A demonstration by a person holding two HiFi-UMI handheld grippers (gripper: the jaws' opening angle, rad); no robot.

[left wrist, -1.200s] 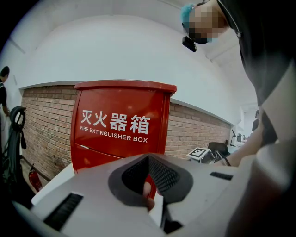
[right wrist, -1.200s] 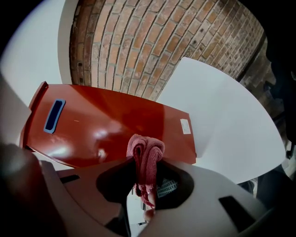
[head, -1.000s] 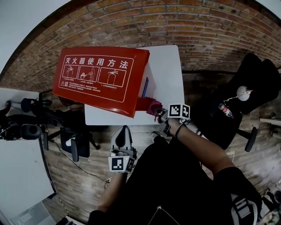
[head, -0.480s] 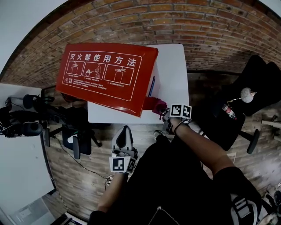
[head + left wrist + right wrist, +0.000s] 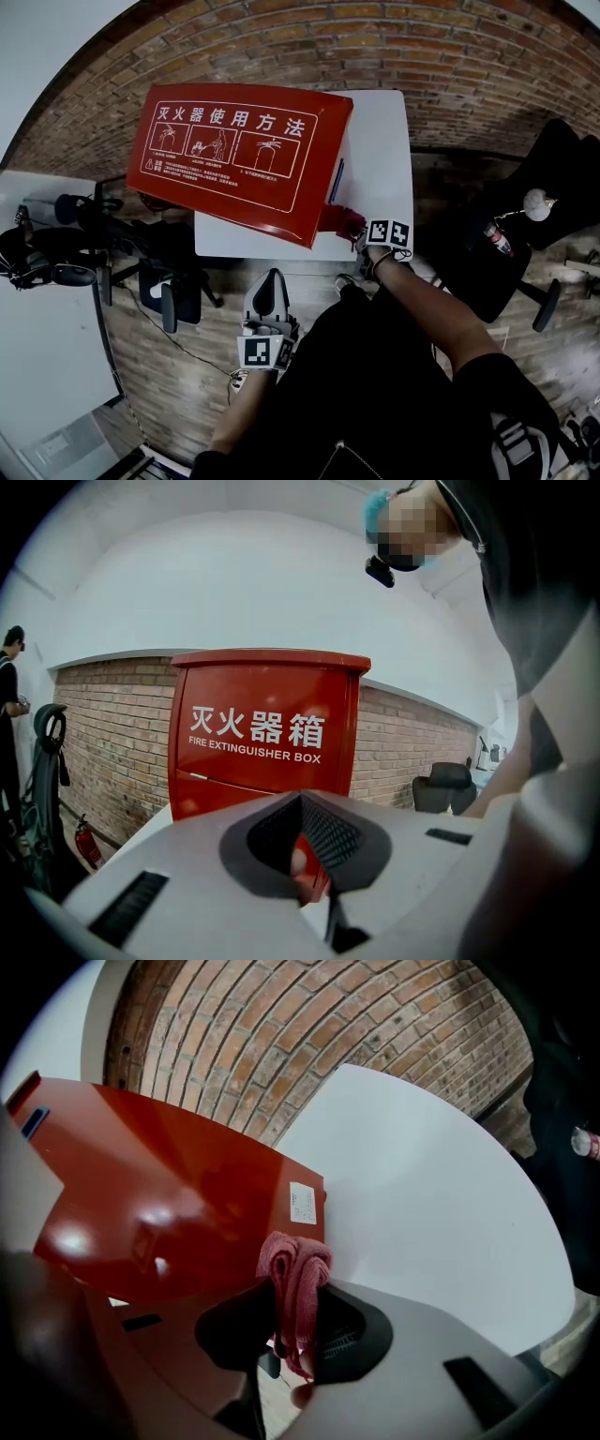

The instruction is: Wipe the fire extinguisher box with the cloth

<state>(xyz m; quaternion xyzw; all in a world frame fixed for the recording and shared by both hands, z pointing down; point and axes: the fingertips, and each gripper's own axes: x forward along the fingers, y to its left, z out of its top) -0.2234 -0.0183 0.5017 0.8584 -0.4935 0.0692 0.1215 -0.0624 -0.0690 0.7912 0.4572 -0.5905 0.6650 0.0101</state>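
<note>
The red fire extinguisher box [image 5: 239, 159] stands on a white table [image 5: 380, 150], its lid with white instruction drawings facing up. My right gripper [image 5: 361, 232] is shut on a bunched pink-red cloth [image 5: 347, 221] at the box's near right corner. In the right gripper view the cloth [image 5: 296, 1279] sticks up between the jaws of the right gripper [image 5: 298, 1335], close to the box's glossy red side [image 5: 178, 1213]. My left gripper [image 5: 269, 289] hangs shut and holds nothing, short of the table's near edge. Over the left gripper [image 5: 302, 803], the left gripper view shows the box front [image 5: 267, 733].
A black office chair [image 5: 530, 216] with a bottle [image 5: 497, 239] on it stands right of the table. Another chair [image 5: 169, 300] sits by the table's left side, and a white desk [image 5: 42, 347] with headphones lies far left. A brick wall [image 5: 422, 56] backs the table. A person [image 5: 9, 714] stands at left.
The head view has drifted, so box and table sit a little higher and to the right. The right gripper keeps the cloth at the box's corner. The left gripper has barely moved.
</note>
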